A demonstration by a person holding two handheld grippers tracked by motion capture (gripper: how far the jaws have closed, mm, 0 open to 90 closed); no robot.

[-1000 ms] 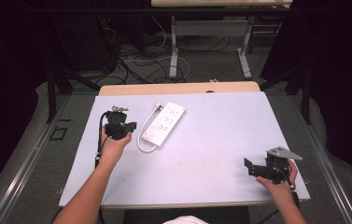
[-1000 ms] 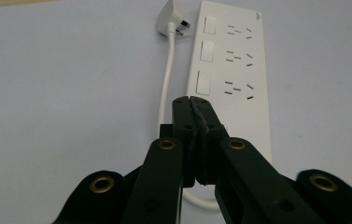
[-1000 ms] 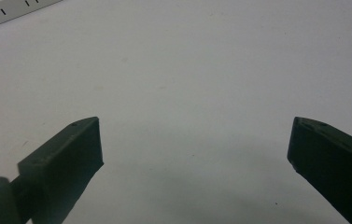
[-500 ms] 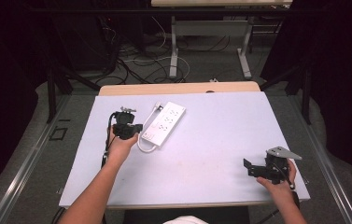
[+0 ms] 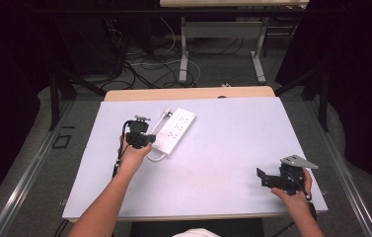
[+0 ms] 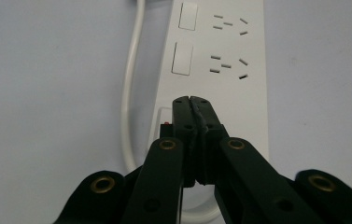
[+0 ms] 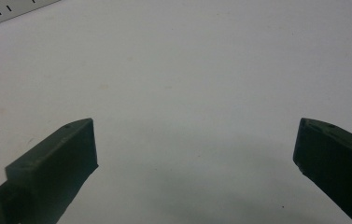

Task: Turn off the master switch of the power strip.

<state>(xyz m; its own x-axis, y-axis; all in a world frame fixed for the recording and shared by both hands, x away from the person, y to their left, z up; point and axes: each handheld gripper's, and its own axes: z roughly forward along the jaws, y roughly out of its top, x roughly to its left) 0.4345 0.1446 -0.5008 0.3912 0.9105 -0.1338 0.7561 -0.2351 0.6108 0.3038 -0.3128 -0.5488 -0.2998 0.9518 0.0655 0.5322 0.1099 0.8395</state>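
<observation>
1. The white power strip (image 5: 174, 130) lies flat on the pale surface (image 5: 223, 148), in its far left part, set at a slant with its far end toward the back edge.
2. Its white cable (image 5: 156, 157) leaves the near end and curls in a loop on the surface, just beside the strip.
3. The left hand-held gripper (image 5: 140, 138) hangs over the near end of the strip — its jaws are pressed together with nothing between them.
4. In the left gripper view, the closed tips (image 6: 193, 103) sit above the strip's near end (image 6: 220, 84), close to a small red mark (image 6: 166, 123) at the corner of a rocker switch; whether they touch the strip I cannot tell.
5. Two more white rocker switches (image 6: 182, 58) and their sockets run along the strip beyond the tips, and the cable (image 6: 129, 88) runs along its left side.
6. The right hand-held gripper (image 5: 265, 177) rests low at the near right corner of the surface, well apart from the strip — its jaws are spread wide and hold nothing.
7. In the right gripper view, bare surface (image 7: 187, 84) lies between the spread jaws, and a corner of the strip (image 7: 10, 11) shows at the top left.
</observation>
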